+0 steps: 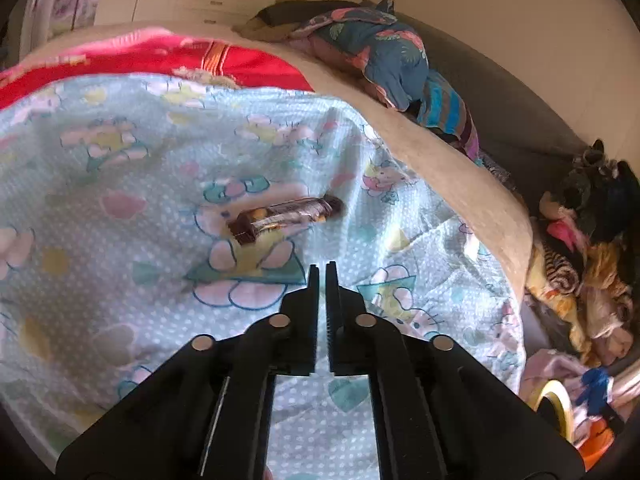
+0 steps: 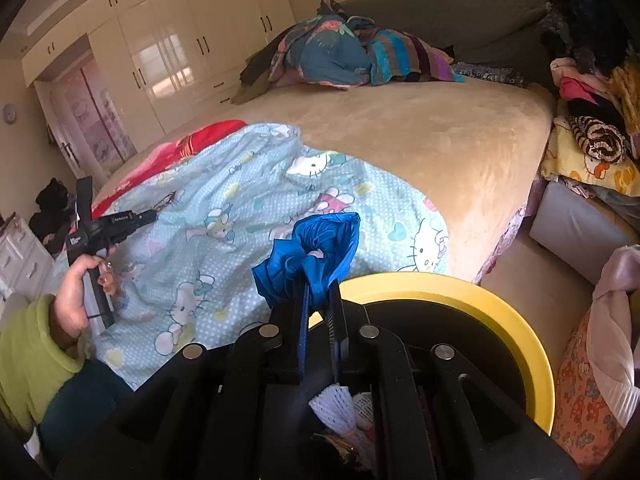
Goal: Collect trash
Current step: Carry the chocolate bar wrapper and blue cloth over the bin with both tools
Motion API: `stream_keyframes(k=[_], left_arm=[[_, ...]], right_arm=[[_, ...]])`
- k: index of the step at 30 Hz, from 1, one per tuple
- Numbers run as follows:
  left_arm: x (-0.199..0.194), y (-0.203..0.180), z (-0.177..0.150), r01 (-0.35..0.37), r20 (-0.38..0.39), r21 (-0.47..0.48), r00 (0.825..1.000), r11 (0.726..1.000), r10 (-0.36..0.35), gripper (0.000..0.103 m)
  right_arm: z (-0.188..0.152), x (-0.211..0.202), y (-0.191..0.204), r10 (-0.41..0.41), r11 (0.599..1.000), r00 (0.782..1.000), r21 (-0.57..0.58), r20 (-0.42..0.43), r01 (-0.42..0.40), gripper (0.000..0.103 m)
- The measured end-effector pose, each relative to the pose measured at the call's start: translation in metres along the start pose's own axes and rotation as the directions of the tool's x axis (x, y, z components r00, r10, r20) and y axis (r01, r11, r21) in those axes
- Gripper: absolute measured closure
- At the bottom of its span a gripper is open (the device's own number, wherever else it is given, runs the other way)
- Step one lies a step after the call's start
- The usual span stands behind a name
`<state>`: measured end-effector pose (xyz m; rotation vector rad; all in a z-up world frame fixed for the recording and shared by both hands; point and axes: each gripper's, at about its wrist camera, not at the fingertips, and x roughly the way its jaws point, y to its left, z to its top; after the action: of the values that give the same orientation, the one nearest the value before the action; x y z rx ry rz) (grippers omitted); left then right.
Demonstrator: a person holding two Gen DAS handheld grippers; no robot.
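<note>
A brown snack wrapper (image 1: 282,218) lies on the light blue cartoon blanket (image 1: 120,184) on the bed. My left gripper (image 1: 322,270) is shut and empty, just below and right of the wrapper, apart from it. The left gripper also shows in the right wrist view (image 2: 150,216), held over the blanket's left side. My right gripper (image 2: 320,280) is shut on the bunched edge of a blue plastic bag (image 2: 316,252). It holds the bag over a yellow-rimmed bin (image 2: 500,312) with white foam netting (image 2: 334,404) and other trash inside.
A red blanket (image 1: 168,54) and a beige bedspread (image 2: 420,132) cover the bed. Piled clothes (image 2: 344,56) lie at its far end. More clothes (image 2: 592,128) are stacked to the right. A tape roll (image 1: 556,408) lies at the right. White wardrobes (image 2: 180,40) line the back wall.
</note>
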<state>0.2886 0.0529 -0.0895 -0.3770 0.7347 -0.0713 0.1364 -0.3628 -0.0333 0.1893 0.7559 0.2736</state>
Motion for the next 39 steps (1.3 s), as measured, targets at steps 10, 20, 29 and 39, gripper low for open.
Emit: stream_keyframes(k=[10, 20, 29, 39], left_arm=[[0.018, -0.006, 0.022, -0.102, -0.002, 0.162, 0.995, 0.982, 0.103, 0.059], [0.068, 0.015, 0.041, -0.217, -0.090, 0.324, 0.962, 0.921, 0.258, 0.059], [0.091, 0.009, 0.024, -0.218, -0.142, 0.414, 0.944, 0.884, 0.299, 0.092], [0.039, -0.084, -0.001, 0.004, -0.120, 0.470, 0.991, 0.882, 0.059, 0.093]], right_arm=[[-0.013, -0.046, -0.011, -0.035, 0.998, 0.999, -0.045, 0.031, 0.036, 0.094], [-0.053, -0.050, -0.036, -0.094, 0.995, 0.994, -0.026, -0.053, 0.093, 0.094], [-0.076, -0.043, -0.039, -0.127, 0.991, 0.987, -0.043, -0.095, 0.123, 0.094], [-0.098, -0.025, -0.025, -0.125, 0.989, 0.983, -0.092, -0.137, 0.113, 0.094]])
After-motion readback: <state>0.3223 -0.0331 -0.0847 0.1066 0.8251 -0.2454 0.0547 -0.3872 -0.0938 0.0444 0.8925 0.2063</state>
